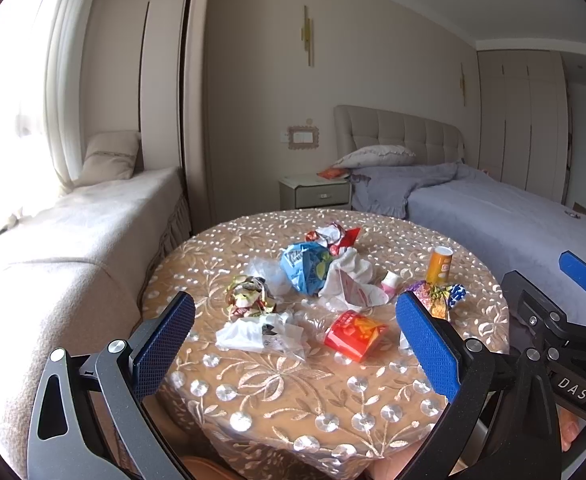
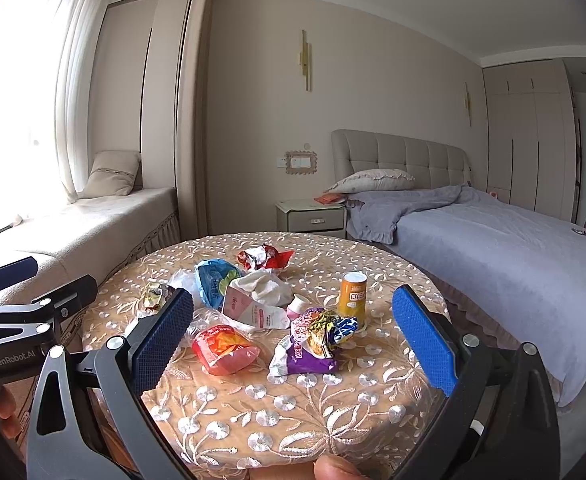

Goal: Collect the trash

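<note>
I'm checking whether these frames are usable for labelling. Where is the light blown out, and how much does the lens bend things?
Left wrist view: the window is blown out to white, washing out the curtain; the trash on the round table stays evenly lit and sharp. Right wrist view: the same glare at the window; fisheye curves the walls and darkens the corners in both.

- left gripper (image 1: pixel 295 344): two dark grey metal arms with cut-out slots, silver round screws at the joints, and blue pads with a fine grid texture on the inner faces of the jaws.
- right gripper (image 2: pixel 293 340): the same build, grey arms, silver screws, blue textured pads.
- white lettering "genrobot.ai" shows on the left gripper's black body, left of the right jaws; "das" on the right gripper's body, right of the left jaws.
</note>
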{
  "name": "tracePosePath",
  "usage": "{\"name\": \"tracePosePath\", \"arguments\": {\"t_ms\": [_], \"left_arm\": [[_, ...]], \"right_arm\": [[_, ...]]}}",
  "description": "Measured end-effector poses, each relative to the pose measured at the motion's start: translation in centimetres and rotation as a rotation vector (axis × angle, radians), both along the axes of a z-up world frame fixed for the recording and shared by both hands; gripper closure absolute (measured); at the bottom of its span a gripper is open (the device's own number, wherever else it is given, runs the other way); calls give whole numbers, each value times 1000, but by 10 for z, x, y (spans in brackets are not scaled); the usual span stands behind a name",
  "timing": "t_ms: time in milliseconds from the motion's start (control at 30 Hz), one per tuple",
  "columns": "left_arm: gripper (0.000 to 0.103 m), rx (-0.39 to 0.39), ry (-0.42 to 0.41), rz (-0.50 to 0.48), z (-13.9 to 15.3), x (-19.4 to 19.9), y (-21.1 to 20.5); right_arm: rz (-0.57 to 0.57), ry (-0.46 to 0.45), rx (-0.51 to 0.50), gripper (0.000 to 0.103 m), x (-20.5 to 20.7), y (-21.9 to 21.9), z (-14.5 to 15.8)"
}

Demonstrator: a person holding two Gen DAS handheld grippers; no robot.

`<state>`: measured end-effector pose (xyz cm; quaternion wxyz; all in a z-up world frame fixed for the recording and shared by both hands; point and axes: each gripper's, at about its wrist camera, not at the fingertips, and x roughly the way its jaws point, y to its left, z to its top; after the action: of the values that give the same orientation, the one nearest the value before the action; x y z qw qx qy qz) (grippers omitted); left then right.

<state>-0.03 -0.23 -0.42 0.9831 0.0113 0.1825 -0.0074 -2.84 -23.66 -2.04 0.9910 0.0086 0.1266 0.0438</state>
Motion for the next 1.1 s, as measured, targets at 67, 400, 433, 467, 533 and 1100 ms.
{"name": "tracePosePath", "arguments": {"t_ms": [67,400,433,467,533,1100], "left_arm": [[5,0,0,1,0,1,-1],[5,1,1,1,1,1,-1],[5,1,2,0,1,1,-2],[5,0,2,0,1,0,-1],[5,0,4,1,1,0,-1],[5,-28,67,29,-22,31,13]], "right_arm": [[2,-1,0,4,0,0,0],[5,2,0,4,1,2,-1],[4,3,-2,4,1,2,-1],[4,3,-2,4,1,1,-1],[7,6,0,4,2,2,-1],[58,86,-7,4,39,17,-25]]}}
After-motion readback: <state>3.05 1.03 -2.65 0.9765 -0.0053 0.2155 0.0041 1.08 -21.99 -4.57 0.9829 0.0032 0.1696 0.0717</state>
